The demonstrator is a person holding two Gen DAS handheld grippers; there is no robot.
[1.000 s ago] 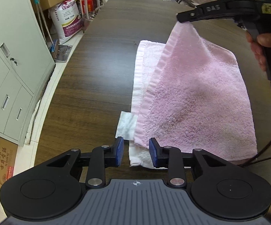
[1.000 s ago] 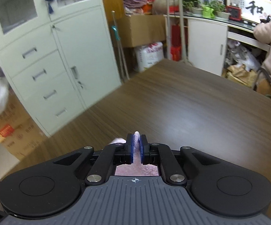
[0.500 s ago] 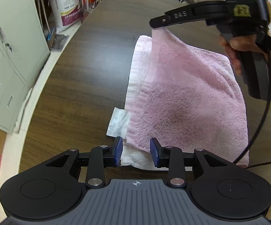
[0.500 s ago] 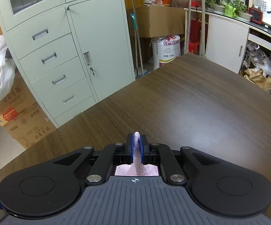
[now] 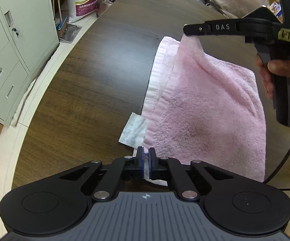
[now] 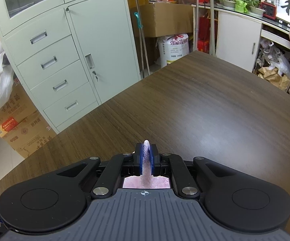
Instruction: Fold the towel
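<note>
Left wrist view: pink towel (image 5: 209, 108) lengthwise straight ahead on desk (image 5: 88, 92); left hand-held gripper (image 5: 146, 161) pinching near corner; right hand-held gripper (image 5: 187, 29) clamping raised far corner.

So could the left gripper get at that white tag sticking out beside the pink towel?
Probably yes. The white tag lies uncovered on the table just ahead-left of the left gripper, though its jaws look closed on the towel edge.
</note>
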